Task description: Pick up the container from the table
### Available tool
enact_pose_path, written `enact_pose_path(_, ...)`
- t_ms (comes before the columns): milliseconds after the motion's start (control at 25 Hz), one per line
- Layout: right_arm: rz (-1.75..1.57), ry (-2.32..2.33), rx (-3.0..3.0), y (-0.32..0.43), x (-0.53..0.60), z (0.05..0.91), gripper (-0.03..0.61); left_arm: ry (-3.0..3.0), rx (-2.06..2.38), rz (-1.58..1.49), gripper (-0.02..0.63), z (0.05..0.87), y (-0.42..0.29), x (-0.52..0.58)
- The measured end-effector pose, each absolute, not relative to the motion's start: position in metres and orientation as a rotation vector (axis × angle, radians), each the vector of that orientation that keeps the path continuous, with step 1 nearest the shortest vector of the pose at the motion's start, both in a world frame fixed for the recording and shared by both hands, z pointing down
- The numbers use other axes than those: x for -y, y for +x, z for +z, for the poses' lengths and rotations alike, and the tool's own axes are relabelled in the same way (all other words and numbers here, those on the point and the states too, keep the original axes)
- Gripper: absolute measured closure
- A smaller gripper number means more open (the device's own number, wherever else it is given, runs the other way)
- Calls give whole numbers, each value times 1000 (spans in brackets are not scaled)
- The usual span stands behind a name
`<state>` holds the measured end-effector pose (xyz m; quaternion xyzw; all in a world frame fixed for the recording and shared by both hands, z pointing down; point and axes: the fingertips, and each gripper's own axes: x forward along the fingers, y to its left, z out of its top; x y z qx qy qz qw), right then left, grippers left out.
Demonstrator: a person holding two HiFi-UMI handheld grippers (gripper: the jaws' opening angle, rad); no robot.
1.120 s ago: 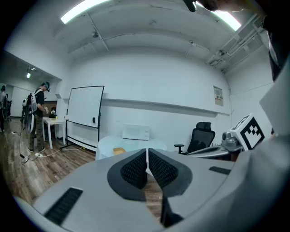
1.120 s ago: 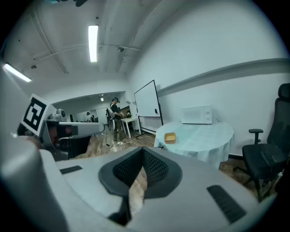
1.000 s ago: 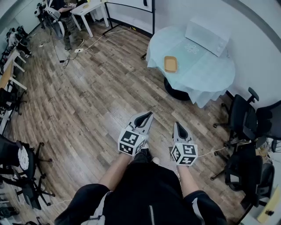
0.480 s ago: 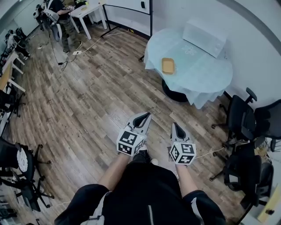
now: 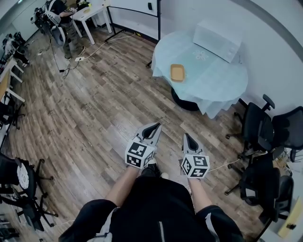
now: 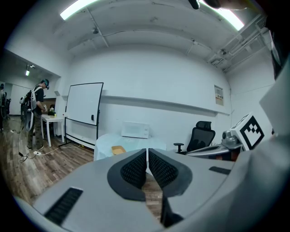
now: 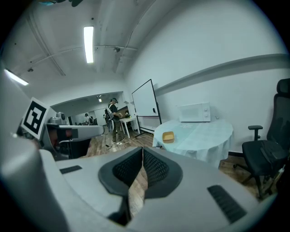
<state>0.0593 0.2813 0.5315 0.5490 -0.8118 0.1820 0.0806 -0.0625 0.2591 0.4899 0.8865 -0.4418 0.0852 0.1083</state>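
Note:
A small tan container (image 5: 177, 72) sits near the left edge of a round table with a pale blue cloth (image 5: 213, 80). It also shows as the container (image 6: 118, 149) in the left gripper view and the container (image 7: 168, 137) in the right gripper view. My left gripper (image 5: 153, 128) and right gripper (image 5: 186, 137) are held low over the wooden floor, well short of the table. Both are shut with nothing between the jaws, seen as left gripper (image 6: 147, 154) and right gripper (image 7: 142, 155).
A white microwave (image 5: 218, 34) stands at the back of the table. Black office chairs (image 5: 265, 137) crowd the right side. A whiteboard on a stand (image 5: 137, 12) and a white desk with a person (image 5: 57, 14) are at the far left.
The view has shifted slightly: table and container sit a little further left and up in the head view. Both grippers stay shut and have drifted slightly left and down.

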Motion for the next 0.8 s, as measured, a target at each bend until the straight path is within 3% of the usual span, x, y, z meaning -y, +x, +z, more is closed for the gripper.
enact_pose_path(800,516,1706,2386,44,-212,529,552,2663,1224,241,588,491,-76,-184)
